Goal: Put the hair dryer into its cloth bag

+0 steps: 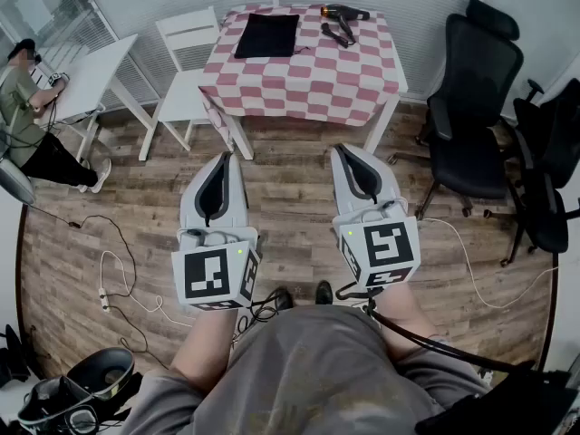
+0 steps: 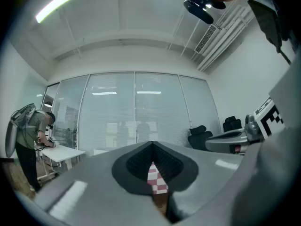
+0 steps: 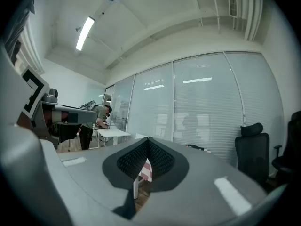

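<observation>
Left hand-held gripper (image 1: 225, 159) and right hand-held gripper (image 1: 342, 150): level, jaws together, empty. Well ahead, on the table (image 1: 308, 80): black cloth bag (image 1: 267, 34), hair dryer (image 1: 344, 12) just beside it. I judge the task unstarted. Next: walk up, open the jaws, take the hair dryer.

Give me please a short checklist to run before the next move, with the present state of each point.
1. Left gripper is empty, jaws together: ok.
2. Right gripper is empty, jaws together: ok.
3. Cloth bag lies flat on the table with nothing on top: ok.
4. Hair dryer lies on the table, beside the bag and apart from it: ok.
5. Which side of the bag is the opening: cannot tell.
6. Grippers are close enough to the table to start: not ok; both are held over the wooden floor, short of the table edge.
</observation>
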The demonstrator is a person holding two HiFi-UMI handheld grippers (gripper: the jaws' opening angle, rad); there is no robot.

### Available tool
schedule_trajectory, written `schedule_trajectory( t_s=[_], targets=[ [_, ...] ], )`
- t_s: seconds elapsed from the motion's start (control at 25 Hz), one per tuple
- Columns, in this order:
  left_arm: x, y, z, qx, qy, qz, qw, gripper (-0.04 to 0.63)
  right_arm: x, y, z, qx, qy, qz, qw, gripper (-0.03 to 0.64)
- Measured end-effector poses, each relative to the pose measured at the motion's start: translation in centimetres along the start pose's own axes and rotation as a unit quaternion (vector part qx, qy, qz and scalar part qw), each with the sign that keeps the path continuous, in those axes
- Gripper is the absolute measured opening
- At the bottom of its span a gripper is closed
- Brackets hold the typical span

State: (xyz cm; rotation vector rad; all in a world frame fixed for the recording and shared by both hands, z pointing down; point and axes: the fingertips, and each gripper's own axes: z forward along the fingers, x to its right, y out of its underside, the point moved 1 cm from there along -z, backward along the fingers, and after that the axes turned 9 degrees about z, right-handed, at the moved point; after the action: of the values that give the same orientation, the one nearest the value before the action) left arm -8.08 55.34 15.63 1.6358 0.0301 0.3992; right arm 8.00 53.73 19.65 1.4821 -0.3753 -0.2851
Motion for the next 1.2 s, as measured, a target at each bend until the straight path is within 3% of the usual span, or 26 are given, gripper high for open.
schedule_trajectory(
  t_s=[0.4,0.64,0.92,1.2],
  targets=[
    [3.6,0.6,1.3,-0.019,0.002,-0.005,0.9998,0.000,3.2,1.1,-0.9,-0.009,-0.009,0.002,1.000,0.025],
    [5.1,1.0,2.3,-0.027,0.002,-0.003,0.9996,0.000,4.9,2.2,-0.2,-0.019,-0.028,0.043,0.998,0.028],
    [3.8,3.4,4.7,-0.044,-0.002,-0.010,0.9990,0.000,5.5,4.1,2.7,-0.040,-0.030,0.044,0.998,0.028],
    [-0.2,6.0,11.1,-0.045,0.003,-0.021,0.9988,0.000,6.5,4.8,10.1,-0.050,-0.020,0.037,0.998,0.028]
  ],
)
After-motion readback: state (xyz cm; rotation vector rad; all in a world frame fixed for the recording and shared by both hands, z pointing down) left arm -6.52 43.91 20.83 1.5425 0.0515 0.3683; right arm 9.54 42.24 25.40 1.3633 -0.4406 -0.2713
